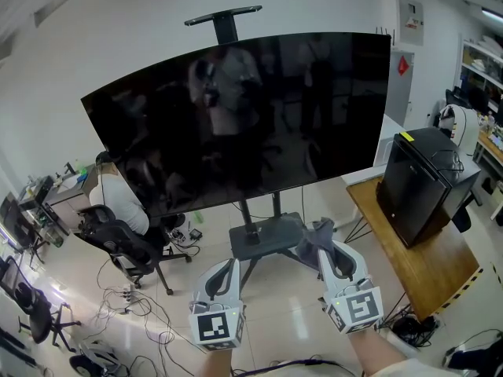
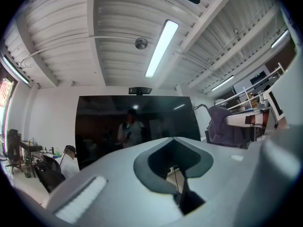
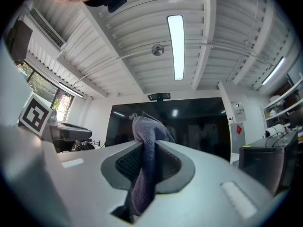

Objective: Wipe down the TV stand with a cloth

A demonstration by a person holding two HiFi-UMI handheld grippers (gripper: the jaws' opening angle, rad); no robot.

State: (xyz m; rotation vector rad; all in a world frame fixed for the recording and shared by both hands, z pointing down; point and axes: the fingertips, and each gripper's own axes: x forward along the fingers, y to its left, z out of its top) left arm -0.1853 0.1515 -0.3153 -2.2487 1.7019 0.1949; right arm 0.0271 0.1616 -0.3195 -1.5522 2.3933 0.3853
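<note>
Grey-purple terry cloth (image 3: 142,178) sits pinched btwn the pads of the white right gripper (image 3: 147,144), folded upright w/ its top poking past the tips; only the right gripper view shows this grip plainly. In the head view the same cloth (image 1: 316,236) bunches at that gripper's tips (image 1: 332,251), overlapping the right edge of the dark grey TV stand (image 1: 263,236), a flat shelf on two thin poles over splayed legs; whether cloth touches shelf can't be told. The white left gripper (image 1: 227,267) is held just short of the shelf's near-left corner, and the left gripper view shows its tongs (image 2: 174,140) pressed together w/ nothing btwn them, its bulk hiding the stand entirely. That view catches the cloth (image 2: 223,126) off to the right at about tip height. The large black TV screen (image 1: 236,116) fills the middle of all three views, a black camera bar (image 1: 224,16) on a post above it. Both gripper views tilt up to a white ribbed ceiling w/ long strip lights (image 2: 162,48), unseen from the head. Left of the stand: a seated person in a white top (image 1: 122,199), a black office chair (image 1: 126,246), loose cables on the pale floor (image 1: 134,305). Right: a wooden table (image 1: 420,269) carrying a black box-shaped cabinet (image 1: 420,183).
</note>
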